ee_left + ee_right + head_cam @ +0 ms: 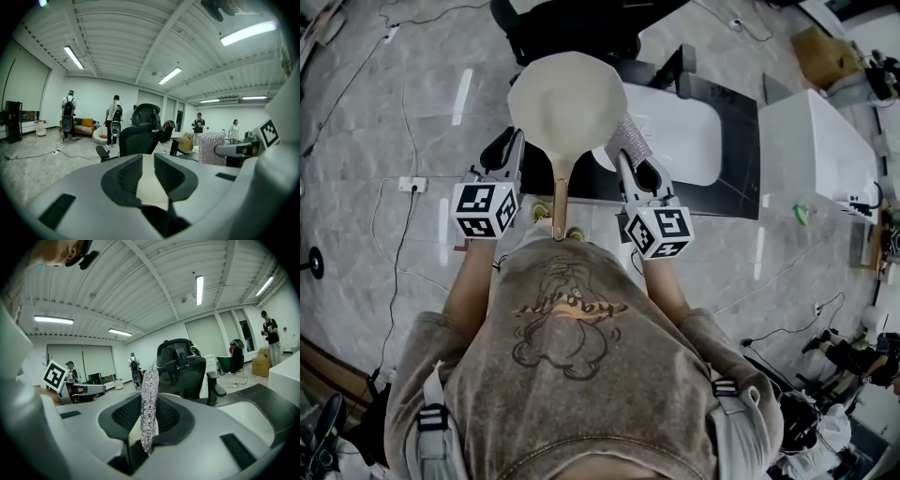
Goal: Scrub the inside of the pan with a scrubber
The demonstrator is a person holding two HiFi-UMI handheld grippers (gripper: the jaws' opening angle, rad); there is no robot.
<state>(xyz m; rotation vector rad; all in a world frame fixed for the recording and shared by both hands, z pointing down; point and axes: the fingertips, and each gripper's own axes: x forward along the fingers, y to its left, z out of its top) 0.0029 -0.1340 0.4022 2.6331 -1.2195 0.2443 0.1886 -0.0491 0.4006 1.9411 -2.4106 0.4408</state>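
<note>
A cream pan [567, 94] with a long wooden handle [560, 197] lies in front of me, handle toward my chest. My left gripper [514, 141] is at the pan's left rim. In the left gripper view its jaws [146, 161] stand a little apart, and the pan's cream surface [152, 187] shows in the gap. My right gripper [623, 155] is at the pan's right rim, shut on a silvery scrubber [628, 141]. The scrubber [150, 380] stands upright out of the right gripper [149, 401] in its own view.
The pan sits over a black table [731, 169] that carries a white tub [684, 131]. A black office chair [572, 28] stands beyond it and a white cabinet [816, 150] to the right. Cables cross the floor [403, 112]. People [115, 119] stand far off.
</note>
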